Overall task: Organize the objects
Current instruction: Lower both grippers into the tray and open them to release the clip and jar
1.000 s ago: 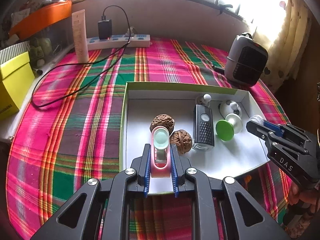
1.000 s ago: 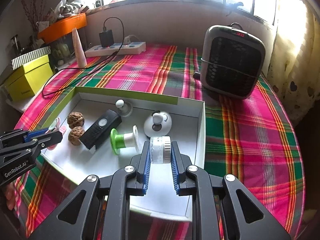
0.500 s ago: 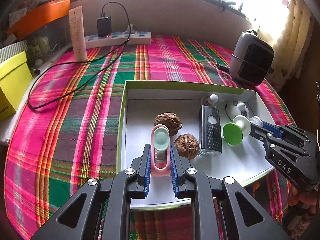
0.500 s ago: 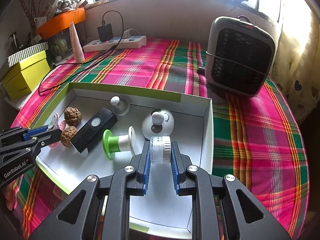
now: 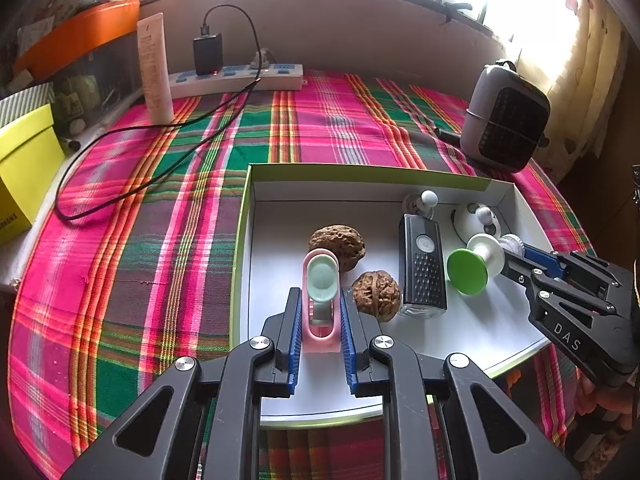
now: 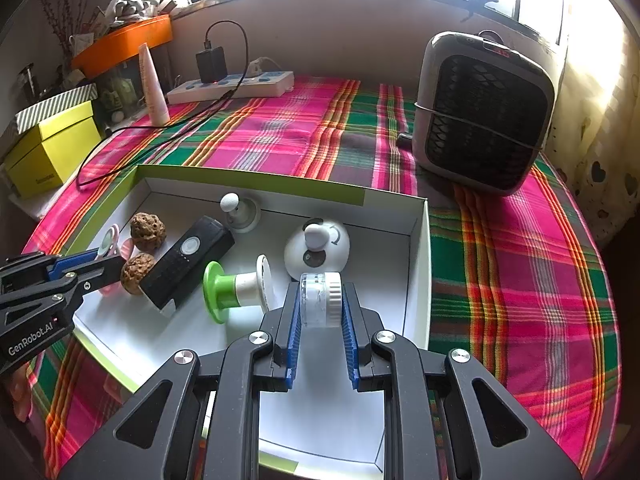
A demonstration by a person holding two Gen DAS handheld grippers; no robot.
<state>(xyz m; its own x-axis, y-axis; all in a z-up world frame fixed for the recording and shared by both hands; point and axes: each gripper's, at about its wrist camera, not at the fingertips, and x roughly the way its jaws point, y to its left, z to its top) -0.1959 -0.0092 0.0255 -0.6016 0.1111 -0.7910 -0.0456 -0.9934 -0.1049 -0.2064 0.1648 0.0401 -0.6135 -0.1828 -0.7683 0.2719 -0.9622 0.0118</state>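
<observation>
A shallow white box [image 5: 440,348] with a green rim [image 6: 248,178] lies on the plaid cloth. My left gripper [image 5: 319,308] is shut on a pink holder with a pale green pad [image 5: 320,292], low over the box's left part. My right gripper [image 6: 320,300] is shut on a small clear jar with a white cap [image 6: 320,298], over the box's right part. In the box lie two walnuts [image 5: 338,244] [image 5: 376,290], a black remote-like device [image 5: 423,264], a green-and-white spool [image 5: 476,260] and two white knobbed pieces [image 6: 316,246] [image 6: 238,210].
A grey heater [image 6: 480,116] stands right of the box. A power strip with a black charger [image 5: 236,76], its cable [image 5: 160,168], a cream tube [image 5: 154,68], a yellow box [image 5: 20,168] and an orange tray [image 5: 76,36] line the back and left.
Both grippers have moved forward and down over the box with their objects still held. The box contents have not moved.
</observation>
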